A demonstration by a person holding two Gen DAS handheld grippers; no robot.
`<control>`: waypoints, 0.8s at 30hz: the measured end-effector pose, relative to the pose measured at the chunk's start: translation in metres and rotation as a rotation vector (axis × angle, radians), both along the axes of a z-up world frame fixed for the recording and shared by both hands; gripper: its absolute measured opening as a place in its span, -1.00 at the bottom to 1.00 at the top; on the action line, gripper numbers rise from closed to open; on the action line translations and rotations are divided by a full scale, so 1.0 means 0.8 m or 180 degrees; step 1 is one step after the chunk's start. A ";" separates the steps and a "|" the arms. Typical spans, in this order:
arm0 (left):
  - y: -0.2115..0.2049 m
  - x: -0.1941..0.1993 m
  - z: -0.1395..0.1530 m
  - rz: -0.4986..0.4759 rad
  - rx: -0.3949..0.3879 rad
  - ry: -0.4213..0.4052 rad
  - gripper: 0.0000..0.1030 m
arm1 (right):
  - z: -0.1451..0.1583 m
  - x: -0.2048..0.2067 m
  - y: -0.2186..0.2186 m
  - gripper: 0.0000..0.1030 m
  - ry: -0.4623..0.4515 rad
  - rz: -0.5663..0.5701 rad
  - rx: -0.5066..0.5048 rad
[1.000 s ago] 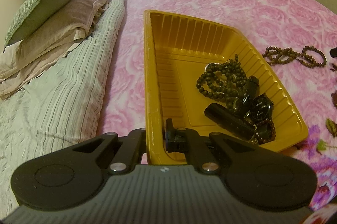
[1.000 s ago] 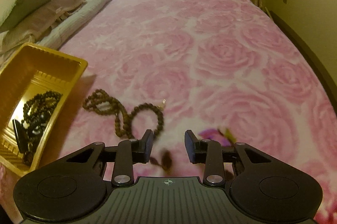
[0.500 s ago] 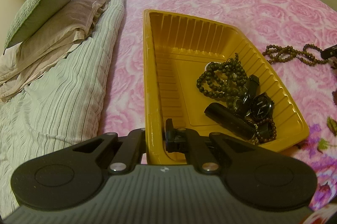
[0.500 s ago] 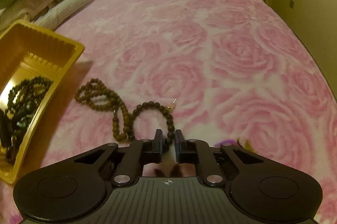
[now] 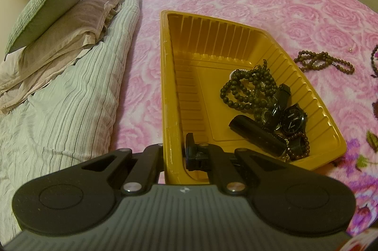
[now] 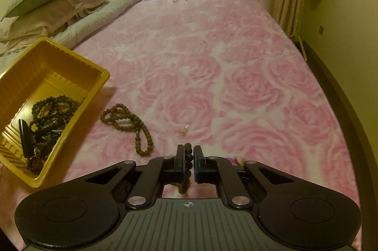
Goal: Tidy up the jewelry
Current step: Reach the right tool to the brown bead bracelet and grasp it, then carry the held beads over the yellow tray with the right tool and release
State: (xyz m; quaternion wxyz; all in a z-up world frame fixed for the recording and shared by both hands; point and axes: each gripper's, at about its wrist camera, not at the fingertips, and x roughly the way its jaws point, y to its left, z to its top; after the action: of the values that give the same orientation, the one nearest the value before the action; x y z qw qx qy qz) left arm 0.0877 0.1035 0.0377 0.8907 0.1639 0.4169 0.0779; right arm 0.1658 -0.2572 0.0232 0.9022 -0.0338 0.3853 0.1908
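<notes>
Yellow ribbed plastic tray (image 5: 170, 90) on the bed is clamped at its wall by the left hand-held gripper (image 5: 173, 154); a brown bead strand (image 6: 188, 164) is pinched in the right hand-held gripper (image 6: 188, 156), above the pink rose blanket (image 6: 248, 90)

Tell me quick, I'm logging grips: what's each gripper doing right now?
Left gripper: closed on the near wall of the yellow tray.
Right gripper: closed on a string of dark beads, lifted off the bed.
</notes>
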 end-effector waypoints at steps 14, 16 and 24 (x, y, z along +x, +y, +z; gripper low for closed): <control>0.001 -0.001 0.001 -0.0003 -0.0008 -0.0010 -0.95 | 0.030 -0.015 0.048 -0.87 -0.0144 0.0334 0.0066; 0.001 -0.001 0.001 -0.0003 -0.0008 -0.0010 -0.95 | 0.037 -0.015 0.059 -0.87 -0.0160 0.0410 0.0104; 0.001 -0.002 0.001 0.0001 -0.0016 -0.0013 -0.95 | 0.064 -0.021 0.120 -0.87 -0.0134 0.0852 0.0376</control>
State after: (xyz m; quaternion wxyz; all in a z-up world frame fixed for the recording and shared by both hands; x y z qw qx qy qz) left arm 0.0862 0.1042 0.0382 0.8919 0.1614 0.4152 0.0773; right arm 0.1490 -0.1610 0.0747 0.8770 -0.0357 0.3465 0.3310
